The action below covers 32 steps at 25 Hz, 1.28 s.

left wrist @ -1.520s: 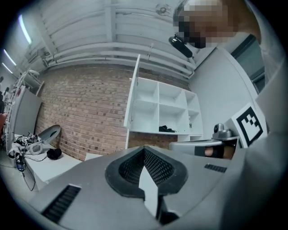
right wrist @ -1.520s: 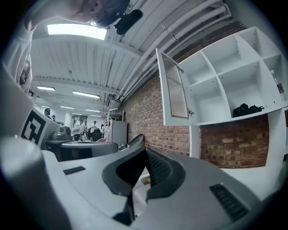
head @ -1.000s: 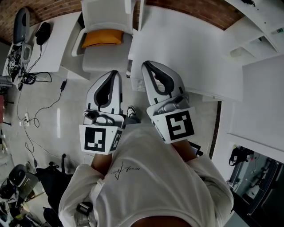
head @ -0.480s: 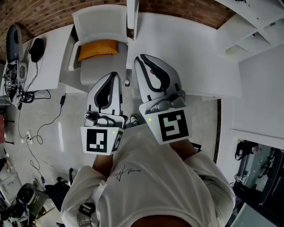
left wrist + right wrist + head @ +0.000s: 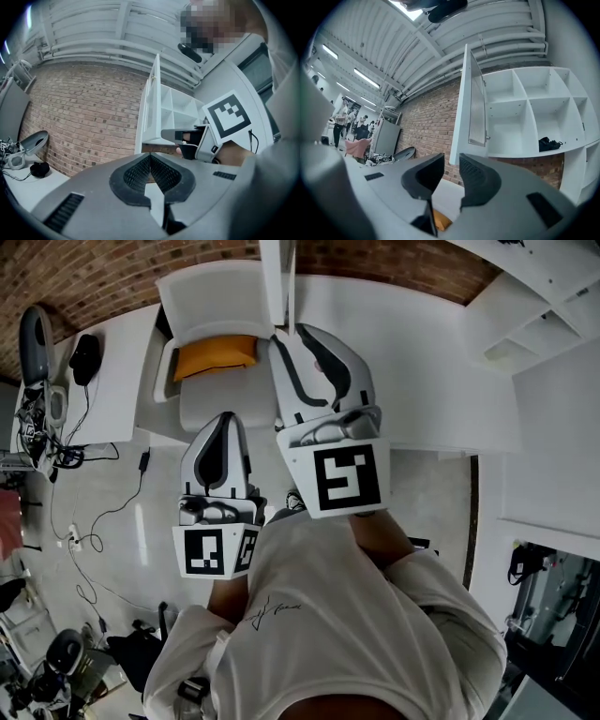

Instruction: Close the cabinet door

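Observation:
The white cabinet door [image 5: 466, 108] stands swung open, edge-on to me, beside the open shelves [image 5: 525, 108]. From the head view the door [image 5: 275, 277] is a thin white panel at the top, and my right gripper [image 5: 287, 334] reaches up just below its edge. The right jaws are a little apart with nothing between them, and I cannot tell if they touch the door. My left gripper [image 5: 227, 418] hangs lower and to the left, shut and empty. The left gripper view shows the door [image 5: 153, 103], the shelves [image 5: 183, 110] and my right gripper [image 5: 187, 138].
A white chair with an orange cushion [image 5: 216, 348] stands under the door. A white table [image 5: 412, 362] lies to the right and a desk with devices [image 5: 80, 362] to the left. Cables [image 5: 103, 502] trail on the floor. A dark item [image 5: 548, 143] sits in one shelf compartment.
My right gripper has risen and moved forward and left, up to the door's edge. The left gripper has stayed about where it was.

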Tool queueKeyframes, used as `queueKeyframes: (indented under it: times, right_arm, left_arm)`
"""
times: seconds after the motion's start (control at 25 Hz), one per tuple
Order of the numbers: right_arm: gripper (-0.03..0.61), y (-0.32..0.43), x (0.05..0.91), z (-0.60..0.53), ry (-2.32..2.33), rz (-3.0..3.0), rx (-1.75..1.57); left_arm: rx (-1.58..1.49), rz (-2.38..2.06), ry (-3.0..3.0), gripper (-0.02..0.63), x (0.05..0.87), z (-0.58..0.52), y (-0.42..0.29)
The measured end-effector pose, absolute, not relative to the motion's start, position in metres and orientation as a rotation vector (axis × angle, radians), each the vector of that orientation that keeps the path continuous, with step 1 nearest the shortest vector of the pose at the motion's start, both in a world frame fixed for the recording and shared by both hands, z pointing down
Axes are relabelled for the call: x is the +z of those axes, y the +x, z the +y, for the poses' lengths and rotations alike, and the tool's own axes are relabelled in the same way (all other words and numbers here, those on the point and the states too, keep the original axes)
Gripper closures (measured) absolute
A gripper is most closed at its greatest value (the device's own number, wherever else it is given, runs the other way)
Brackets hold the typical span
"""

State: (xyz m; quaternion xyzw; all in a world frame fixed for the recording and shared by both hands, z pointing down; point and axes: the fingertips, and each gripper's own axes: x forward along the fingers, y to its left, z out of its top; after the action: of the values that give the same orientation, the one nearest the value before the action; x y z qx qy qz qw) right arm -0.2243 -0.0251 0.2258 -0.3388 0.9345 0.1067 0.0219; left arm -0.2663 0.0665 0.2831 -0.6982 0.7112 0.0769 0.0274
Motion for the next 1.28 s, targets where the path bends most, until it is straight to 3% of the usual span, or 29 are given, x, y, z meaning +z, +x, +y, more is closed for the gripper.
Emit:
queueKeyframes:
  times: [0.32,0.6,1.28]
  right_arm:
    - [0.445,-0.244,0.224,-0.046,-1.125,2.870,0.328]
    - [0.480,-0.247,0.223,-0.051,-1.175,2.853,0.324]
    - [0.492,-0.222,0.224,-0.058,-1.171,2.858,0.300]
  left_arm:
    - [0.232,2.242,-2.114,0.597,0.284,0.062,-0.280]
    - [0.238,2.248,-2.114,0.597,0.285,0.055,-0.283]
    - [0.227,2.220,-2.203,0.597,0.291,0.036,-0.256]
